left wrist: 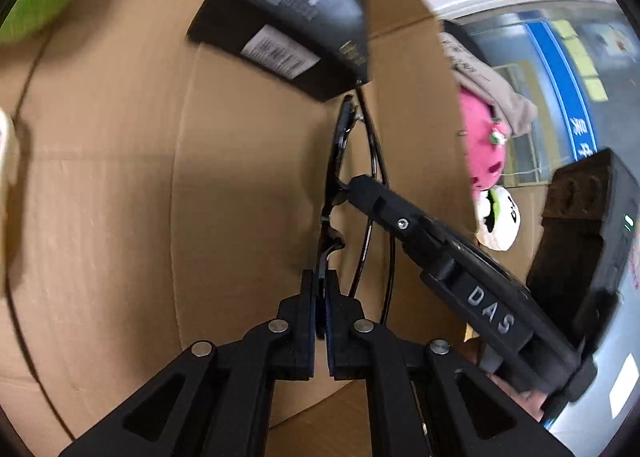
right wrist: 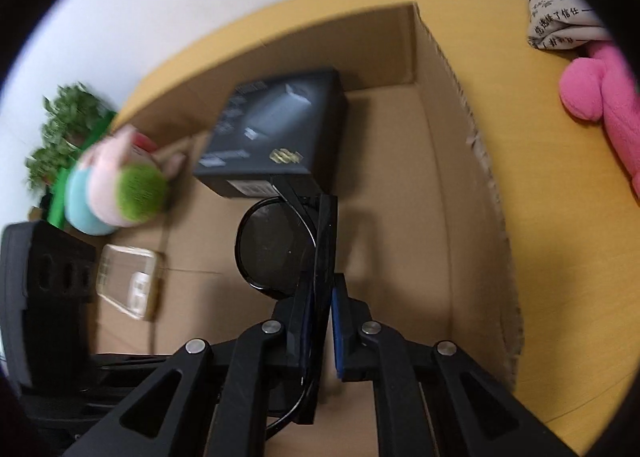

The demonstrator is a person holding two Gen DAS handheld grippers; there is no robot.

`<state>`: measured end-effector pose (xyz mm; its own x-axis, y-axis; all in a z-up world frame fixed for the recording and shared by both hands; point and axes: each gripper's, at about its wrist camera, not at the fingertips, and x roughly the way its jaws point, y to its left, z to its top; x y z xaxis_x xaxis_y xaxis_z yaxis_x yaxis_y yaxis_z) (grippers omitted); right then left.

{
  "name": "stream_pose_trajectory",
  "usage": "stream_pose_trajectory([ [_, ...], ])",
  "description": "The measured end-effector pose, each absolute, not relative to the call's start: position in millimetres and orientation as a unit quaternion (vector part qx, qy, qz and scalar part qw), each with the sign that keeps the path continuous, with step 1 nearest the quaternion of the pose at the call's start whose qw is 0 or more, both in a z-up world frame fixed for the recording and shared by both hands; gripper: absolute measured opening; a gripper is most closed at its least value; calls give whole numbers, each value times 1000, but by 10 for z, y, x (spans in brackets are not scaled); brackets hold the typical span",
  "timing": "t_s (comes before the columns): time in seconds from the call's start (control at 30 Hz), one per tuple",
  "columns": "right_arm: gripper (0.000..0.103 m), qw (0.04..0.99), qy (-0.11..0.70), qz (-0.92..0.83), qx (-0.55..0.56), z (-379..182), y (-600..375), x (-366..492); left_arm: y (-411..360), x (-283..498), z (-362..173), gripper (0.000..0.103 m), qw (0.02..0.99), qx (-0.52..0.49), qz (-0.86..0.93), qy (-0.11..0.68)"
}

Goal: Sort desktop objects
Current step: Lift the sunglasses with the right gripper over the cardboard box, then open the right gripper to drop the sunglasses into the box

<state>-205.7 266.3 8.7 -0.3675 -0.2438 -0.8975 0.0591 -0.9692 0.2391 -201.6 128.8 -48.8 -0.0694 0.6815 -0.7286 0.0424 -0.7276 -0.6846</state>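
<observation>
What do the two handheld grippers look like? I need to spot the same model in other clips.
Both are matte black. The left gripper and the right gripper each have scissor-like link arms with triangular cutouts, round silver rivets and blue-faced pads. Seen from the left wrist, the right gripper's finger carries raised letters "DAS" and a small screw. No cables or sleeves show.

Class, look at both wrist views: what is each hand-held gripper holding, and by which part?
Both hold one pair of black glasses: the left hand-held gripper pinches the frame's front edge, the right hand-held gripper the frame beside a lens.
</observation>
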Motion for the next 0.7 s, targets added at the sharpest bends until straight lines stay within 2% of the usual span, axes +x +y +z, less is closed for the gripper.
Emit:
stream_pose_trajectory([
  [0.03,9,85,-71,-823,558,81,2620,-2057,1285,-2004,-474,5,230,-640,679,-277],
  [0.07,10,82,-67,-823,558,76,2602,-2058,1275,-1995,-465,12,220,-640,685,-269],
  [0.13,12,80,-67,-824,557,78,2584,-2062,1240,-1975,-425,19,214,-637,691,-265],
  [0.17,14,77,-65,-826,554,93,2589,-2050,1209,-1951,-375,30,207,-632,701,-259],
  [0.2,20,77,-62,-829,550,110,2579,-2023,1170,-1926,-312,46,193,-625,715,-246],
  [0.23,25,82,-62,-833,544,142,2571,-1980,1109,-1876,-212,56,172,-613,737,-226],
  [0.27,34,88,-59,-839,534,203,2563,-1911,1025,-1793,-70,70,152,-591,764,-208],
  [0.33,44,96,-45,-856,506,380,2549,-1712,831,-1586,268,72,131,-527,821,-178],
  [0.4,69,94,-28,-876,473,624,2488,-1480,633,-1259,707,73,91,-445,885,-106],
  [0.47,75,100,-14,-892,441,898,2406,-1275,453,-989,1164,76,41,-365,930,-30],
  [0.5,77,105,-8,-900,424,1059,2343,-1170,334,-856,1369,88,22,-330,944,-9],
  [0.57,81,118,-4,-915,387,1334,2235,-978,22,-547,1772,103,-26,-262,965,10],
  [0.7,81,131,-1,-932,337,1604,2039,-641,-403,-129,2050,103,-78,-225,971,22],
])
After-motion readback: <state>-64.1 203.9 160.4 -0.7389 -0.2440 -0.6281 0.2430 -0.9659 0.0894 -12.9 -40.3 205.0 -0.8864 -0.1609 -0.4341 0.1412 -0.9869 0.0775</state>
